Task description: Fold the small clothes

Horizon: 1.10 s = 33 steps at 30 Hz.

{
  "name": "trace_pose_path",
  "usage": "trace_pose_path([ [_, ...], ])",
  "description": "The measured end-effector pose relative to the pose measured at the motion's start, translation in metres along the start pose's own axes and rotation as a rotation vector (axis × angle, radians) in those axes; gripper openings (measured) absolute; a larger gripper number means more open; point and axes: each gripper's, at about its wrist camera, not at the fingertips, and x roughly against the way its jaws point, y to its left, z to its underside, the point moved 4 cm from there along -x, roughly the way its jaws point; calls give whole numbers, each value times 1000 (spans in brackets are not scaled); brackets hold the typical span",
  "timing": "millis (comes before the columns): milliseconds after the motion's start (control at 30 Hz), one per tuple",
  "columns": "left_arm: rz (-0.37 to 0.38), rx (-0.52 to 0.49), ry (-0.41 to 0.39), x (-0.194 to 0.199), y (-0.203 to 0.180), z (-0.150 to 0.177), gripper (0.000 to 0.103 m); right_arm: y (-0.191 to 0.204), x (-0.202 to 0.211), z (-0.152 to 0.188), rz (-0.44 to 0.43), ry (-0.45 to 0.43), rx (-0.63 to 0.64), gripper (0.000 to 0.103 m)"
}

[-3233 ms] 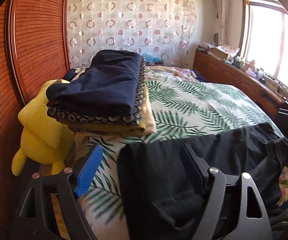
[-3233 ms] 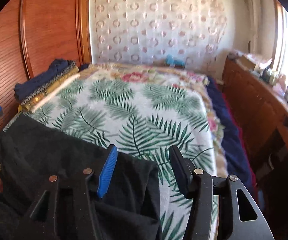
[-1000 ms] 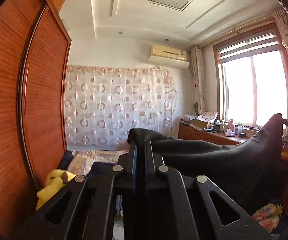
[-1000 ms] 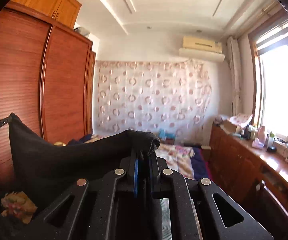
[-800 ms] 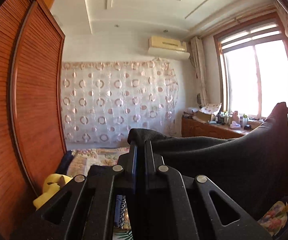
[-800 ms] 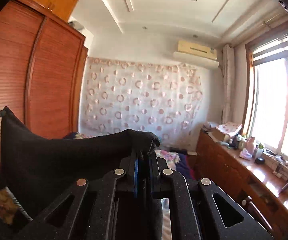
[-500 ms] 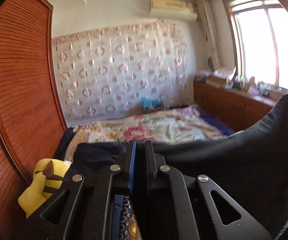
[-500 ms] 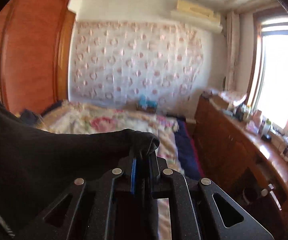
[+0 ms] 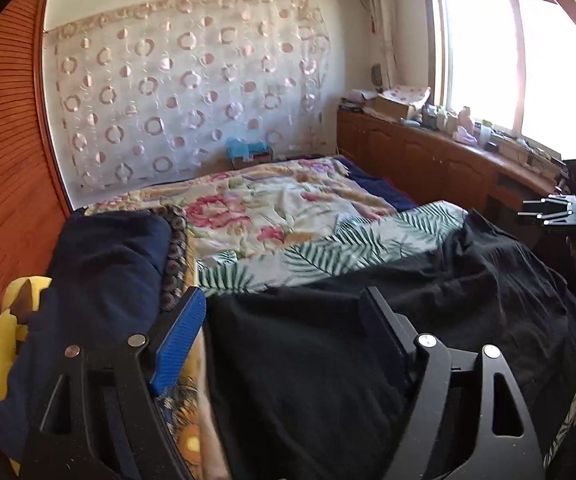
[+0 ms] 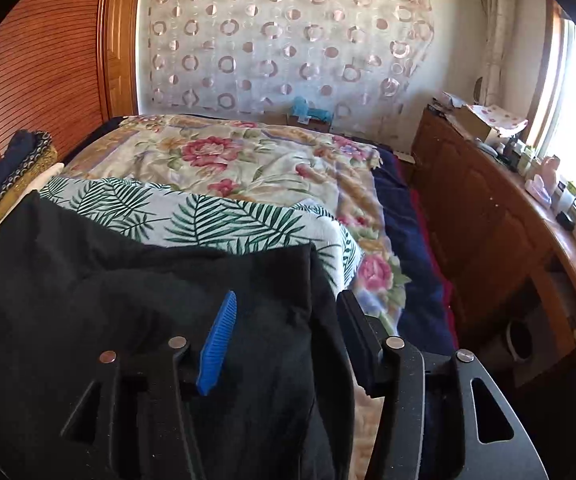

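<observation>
A stack of folded clothes [image 9: 107, 264], navy on top with a patterned layer and a yellow one beneath, sits on the bed [image 9: 288, 208] just left of the black garment [image 9: 388, 320], close against its left edge. A yellow plush toy [image 9: 3, 332] is wedged between that stack and the slatted wooden wardrobe [image 9: 3, 200]. Along the right side of the bed runs a wooden cabinet [image 10: 500, 216] under the window, its top crowded with boxes and bottles. A small blue box [image 10: 312, 114] stands at the far end of the bed by the circle-patterned curtain [image 10: 279, 36].

The black garment lies spread on the palm-leaf sheet [image 10: 207, 216] at the near end of the bed, its long axis running left to right across the bed, surface wrinkled toward the right.

The left hand-held gripper [image 9: 283, 324] hovers over the garment's left part, fingers spread apart, holding nothing. The right hand-held gripper [image 10: 288, 320] is likewise spread, over the garment's right edge.
</observation>
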Motion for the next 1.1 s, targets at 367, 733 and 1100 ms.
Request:
trace_pose_path([
  [367,35,-13,95,13,-34,54,80,-16,16,32,-1,5,-71,55],
  [733,86,77,196,42,-42,109,80,-24,57,93,-50,71,-154,55],
  [1100,19,68,296,28,-28,146,80,-32,40,92,-79,134,-236,55],
])
